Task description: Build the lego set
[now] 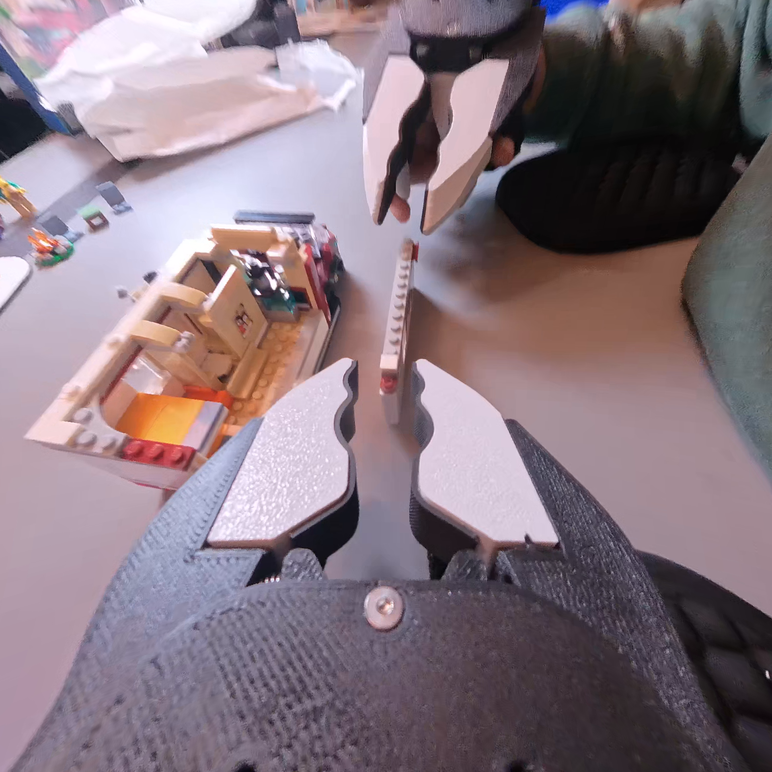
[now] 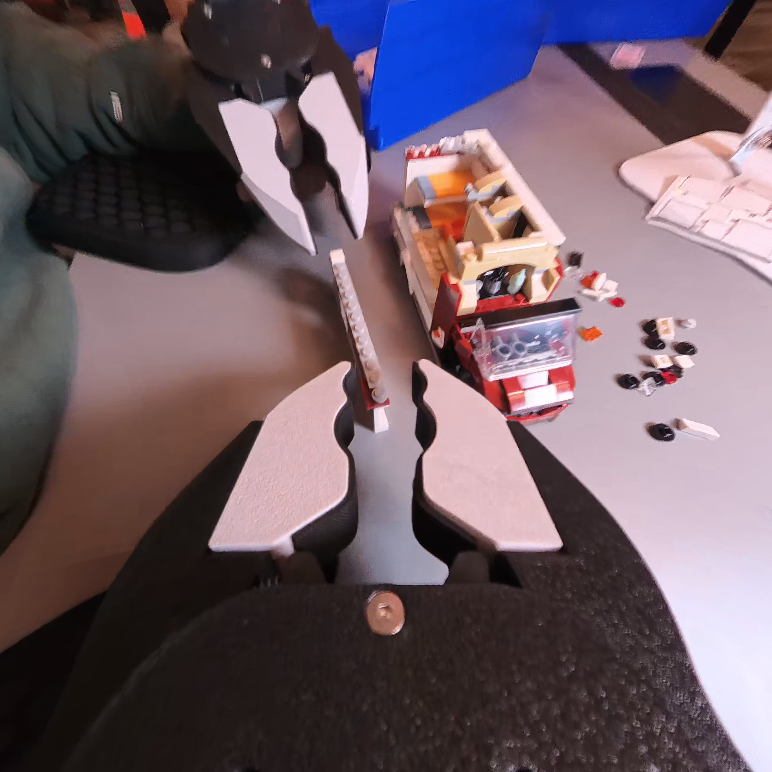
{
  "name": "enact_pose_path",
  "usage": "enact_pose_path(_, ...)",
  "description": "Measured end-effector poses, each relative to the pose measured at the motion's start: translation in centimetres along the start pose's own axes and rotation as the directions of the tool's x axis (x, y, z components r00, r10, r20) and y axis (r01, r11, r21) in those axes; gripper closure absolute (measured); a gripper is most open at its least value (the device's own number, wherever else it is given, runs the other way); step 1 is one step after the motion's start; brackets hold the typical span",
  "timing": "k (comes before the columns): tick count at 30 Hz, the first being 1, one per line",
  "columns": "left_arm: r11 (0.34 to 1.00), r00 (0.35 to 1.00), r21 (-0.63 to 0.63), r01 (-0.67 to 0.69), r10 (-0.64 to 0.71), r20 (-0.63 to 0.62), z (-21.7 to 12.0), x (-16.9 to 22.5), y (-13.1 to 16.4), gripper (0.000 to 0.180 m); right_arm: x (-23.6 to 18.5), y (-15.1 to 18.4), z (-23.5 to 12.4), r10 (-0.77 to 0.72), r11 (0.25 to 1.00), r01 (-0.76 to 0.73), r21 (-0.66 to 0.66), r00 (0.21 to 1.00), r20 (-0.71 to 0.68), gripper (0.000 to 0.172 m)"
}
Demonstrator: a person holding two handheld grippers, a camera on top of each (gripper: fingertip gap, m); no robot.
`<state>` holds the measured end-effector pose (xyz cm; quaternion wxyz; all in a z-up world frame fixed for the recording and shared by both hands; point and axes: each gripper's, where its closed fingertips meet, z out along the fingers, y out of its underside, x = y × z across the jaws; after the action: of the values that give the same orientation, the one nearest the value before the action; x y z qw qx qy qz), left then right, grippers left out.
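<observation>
Both tools, the left tool and the right tool, stand spread at opposite ends of an upright white studded panel, pinching nothing, brick van alongside.

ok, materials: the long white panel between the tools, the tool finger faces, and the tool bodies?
Long white panel: looks like moulded glossy plastic; a row of studs runs along its edge, with dark red bits at the ends. Finger faces: pale grey plates with a pebbled matte surface, material unclear. Tool bodies: black, ridged layer lines suggest 3D-printed plastic. A shiny metal screw sits in it.
</observation>
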<state>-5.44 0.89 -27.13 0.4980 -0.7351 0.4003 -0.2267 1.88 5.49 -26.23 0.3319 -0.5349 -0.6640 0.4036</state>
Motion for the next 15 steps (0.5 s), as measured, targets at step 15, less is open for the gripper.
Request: enact_pose_path(15, 0.946, 0.889, 0.321, -0.049, -0.105, 0.446, -6.4, -7.4, -4.4, 0.18, 14.9, -10.9, -6.5, 0.142, 0.893, 0.16, 0.421, 0.787, -0.6, 0.169)
